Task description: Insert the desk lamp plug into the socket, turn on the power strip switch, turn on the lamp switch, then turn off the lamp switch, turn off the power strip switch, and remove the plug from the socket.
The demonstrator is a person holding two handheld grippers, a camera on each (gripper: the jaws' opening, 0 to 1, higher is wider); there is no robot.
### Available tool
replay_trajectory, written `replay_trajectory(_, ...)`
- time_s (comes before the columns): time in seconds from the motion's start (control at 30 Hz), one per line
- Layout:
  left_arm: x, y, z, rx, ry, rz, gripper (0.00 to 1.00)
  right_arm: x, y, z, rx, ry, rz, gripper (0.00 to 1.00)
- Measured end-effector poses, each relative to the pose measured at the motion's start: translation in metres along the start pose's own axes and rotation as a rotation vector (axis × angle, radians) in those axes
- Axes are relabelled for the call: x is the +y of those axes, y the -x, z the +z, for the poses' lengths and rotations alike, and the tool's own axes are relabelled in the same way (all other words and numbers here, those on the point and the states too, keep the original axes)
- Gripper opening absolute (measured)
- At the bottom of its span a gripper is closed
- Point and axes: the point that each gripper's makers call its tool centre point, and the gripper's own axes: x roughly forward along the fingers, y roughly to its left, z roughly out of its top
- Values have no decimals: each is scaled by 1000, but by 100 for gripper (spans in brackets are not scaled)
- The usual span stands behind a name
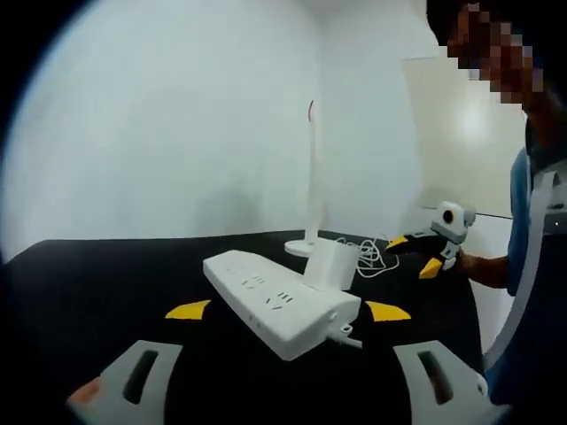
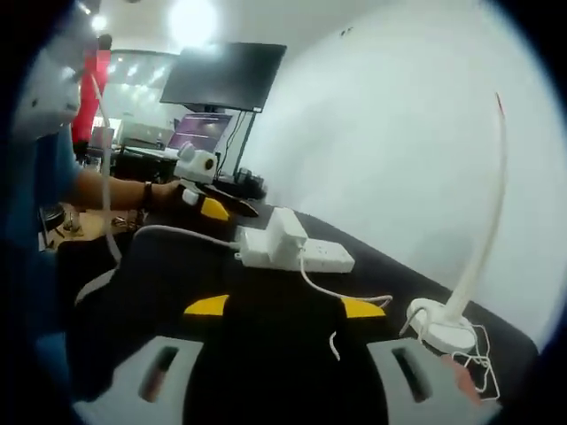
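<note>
Left gripper view: left claw (image 1: 288, 312) wide open, empty, before power strip (image 1: 282, 302).

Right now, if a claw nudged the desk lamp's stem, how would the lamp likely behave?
The desk lamp would probably tip easily: a tall thin stem rises from a small round base. The stem curves in the right gripper view, so it may flex. Its loose cord would likely drag.

Grey gripper (image 1: 288, 312) jaws tipped yellow; person wears blue sleeve (image 2: 53, 173).
</note>
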Motion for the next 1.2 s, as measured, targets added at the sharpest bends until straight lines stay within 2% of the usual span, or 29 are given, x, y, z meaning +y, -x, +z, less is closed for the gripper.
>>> replay_trajectory(0.13, 0, -2, -4, 22, 7, 6, 62, 3, -2, -1, 11, 29, 6, 48)
replay_trajectory(0.23, 4, -6, -11, 62, 21, 21, 62, 7, -3, 1, 11, 89, 6, 48)
replay_trajectory(0.37, 0, -10, -12, 64, 33, 13, 63, 13, -6, 0, 27, 137, 9, 48)
replay_trajectory(0.6, 0, -12, -12, 64, 47, 20, 55, 17, -8, -1, 47, 182, 10, 48)
replay_trajectory(0.77, 0, -15, -19, 96, 28, 18, 50, 18, -8, -2, 55, 197, 12, 48)
replay_trajectory(0.9, 0, -15, -18, 91, 3, 14, 43, 16, -7, -1, 47, 184, 8, 48)
replay_trajectory(1.2, -6, -15, -19, 94, 5, -6, 38, 16, -7, -2, 49, 187, 11, 48)
